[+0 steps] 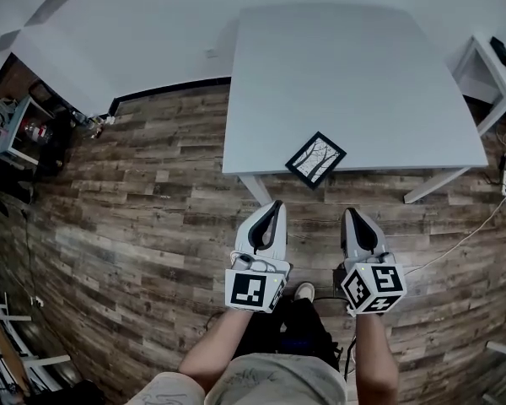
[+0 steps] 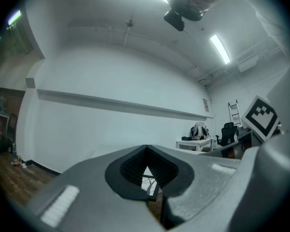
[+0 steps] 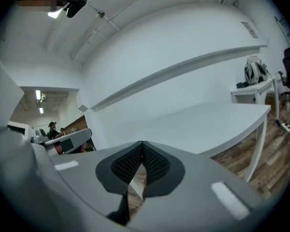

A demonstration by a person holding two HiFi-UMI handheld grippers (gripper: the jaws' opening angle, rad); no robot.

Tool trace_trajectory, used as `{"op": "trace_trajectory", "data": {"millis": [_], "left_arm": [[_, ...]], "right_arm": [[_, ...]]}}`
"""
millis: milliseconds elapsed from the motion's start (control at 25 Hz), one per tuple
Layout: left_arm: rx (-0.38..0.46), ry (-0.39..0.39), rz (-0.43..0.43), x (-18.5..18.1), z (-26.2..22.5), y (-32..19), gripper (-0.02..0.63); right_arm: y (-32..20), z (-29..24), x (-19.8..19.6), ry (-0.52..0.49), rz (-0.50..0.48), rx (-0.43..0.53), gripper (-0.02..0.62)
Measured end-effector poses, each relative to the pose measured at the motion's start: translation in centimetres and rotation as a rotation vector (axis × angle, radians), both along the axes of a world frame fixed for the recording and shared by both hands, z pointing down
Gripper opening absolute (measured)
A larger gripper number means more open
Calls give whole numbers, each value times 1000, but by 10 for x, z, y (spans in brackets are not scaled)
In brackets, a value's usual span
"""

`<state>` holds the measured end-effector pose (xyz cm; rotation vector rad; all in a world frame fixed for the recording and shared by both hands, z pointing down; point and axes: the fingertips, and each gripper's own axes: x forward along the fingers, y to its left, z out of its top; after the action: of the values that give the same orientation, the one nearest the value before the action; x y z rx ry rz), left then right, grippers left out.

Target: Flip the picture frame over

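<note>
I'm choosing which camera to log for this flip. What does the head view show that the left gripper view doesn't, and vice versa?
Only the head view: the whole picture frame, picture side up near the white table's front edge, with the left gripper and right gripper held short of it over the wood floor. Only the left gripper view: its jaws closed on nothing, ceiling lights, a ladder. Both: the frame, though the left gripper view catches just a sliver below its jaw tips.

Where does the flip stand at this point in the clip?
Nothing done: the picture frame lies picture side up at the near edge of the table. Nothing in hand: left gripper and right gripper hang short of it, jaws together, empty. The reach, grasp and flip all remain.
</note>
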<state>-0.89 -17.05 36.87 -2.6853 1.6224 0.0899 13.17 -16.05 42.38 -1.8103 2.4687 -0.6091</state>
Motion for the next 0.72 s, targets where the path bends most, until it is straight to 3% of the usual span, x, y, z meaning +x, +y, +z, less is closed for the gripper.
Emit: {"op": "trace_trajectory", "data": {"millis": [160, 520, 720], "left_arm": [[-10, -18, 12, 1, 16, -14, 1], [6, 9, 34, -9, 43, -41, 2], [-16, -44, 56, -10, 56, -48, 0]], "right_arm": [[-14, 28, -11, -191, -57, -37, 33], [-52, 99, -20, -672, -38, -148, 197], [-74, 124, -28, -797, -87, -133, 244]]}}
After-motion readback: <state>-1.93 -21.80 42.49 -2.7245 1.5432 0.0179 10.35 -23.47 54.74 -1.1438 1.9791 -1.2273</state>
